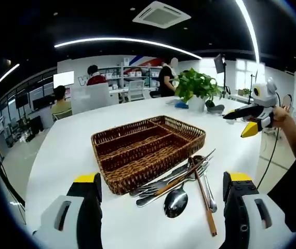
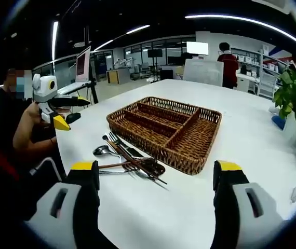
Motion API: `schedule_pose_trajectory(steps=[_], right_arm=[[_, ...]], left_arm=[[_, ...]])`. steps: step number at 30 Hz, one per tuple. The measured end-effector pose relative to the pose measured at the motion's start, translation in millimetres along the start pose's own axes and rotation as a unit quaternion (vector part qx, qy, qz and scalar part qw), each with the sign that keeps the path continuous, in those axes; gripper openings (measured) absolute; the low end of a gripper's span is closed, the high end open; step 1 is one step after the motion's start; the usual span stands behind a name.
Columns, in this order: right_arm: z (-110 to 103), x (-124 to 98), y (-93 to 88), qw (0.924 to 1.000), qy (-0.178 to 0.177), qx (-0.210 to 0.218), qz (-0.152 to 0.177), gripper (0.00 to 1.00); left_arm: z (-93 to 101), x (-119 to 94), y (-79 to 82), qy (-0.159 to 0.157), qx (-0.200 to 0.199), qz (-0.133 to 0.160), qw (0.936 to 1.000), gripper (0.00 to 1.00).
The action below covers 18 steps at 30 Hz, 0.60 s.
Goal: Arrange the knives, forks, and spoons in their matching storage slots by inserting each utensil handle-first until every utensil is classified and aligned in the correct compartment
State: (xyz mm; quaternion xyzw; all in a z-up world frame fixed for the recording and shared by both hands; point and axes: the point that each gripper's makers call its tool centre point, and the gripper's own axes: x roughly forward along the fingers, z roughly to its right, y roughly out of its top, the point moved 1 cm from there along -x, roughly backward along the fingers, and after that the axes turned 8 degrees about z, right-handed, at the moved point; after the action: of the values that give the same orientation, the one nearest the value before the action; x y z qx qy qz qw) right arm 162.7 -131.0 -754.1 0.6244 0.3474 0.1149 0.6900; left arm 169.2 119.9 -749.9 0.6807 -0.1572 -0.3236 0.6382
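Both views are bright and evenly lit from above. Long ceiling light strips [image 1: 127,41] glow white against a dark ceiling and are blown out along their length. Daylight comes through windows [image 1: 246,70] far back in the left gripper view, washing that corner pale. The white table [image 1: 85,129] reflects much light and looks nearly overexposed, with only soft, short shadows under the basket [image 1: 148,150] and the cutlery [image 1: 182,184]. The fisheye lens bends straight lines strongly toward the edges. The centre is reasonably sharp; the far shelves [image 2: 252,57] and people look slightly soft, perhaps from compression. The gripper bodies close to the lens are a little blurred.
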Motion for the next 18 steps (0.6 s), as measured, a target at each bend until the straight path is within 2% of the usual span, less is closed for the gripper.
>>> schedule_pose_trajectory(steps=[10, 18], right_arm=[[0.3, 0.7, 0.5, 1.0, 0.001, -0.003, 0.0, 0.93], [-2.4, 1.8, 0.5, 0.9999, 0.008, -0.007, -0.004, 0.87]], left_arm=[[0.1, 0.0, -0.3, 0.0, -0.001, 0.002, 1.0, 0.99], [0.4, -1.3, -0.4, 0.0, -0.001, 0.002, 1.0, 0.99]])
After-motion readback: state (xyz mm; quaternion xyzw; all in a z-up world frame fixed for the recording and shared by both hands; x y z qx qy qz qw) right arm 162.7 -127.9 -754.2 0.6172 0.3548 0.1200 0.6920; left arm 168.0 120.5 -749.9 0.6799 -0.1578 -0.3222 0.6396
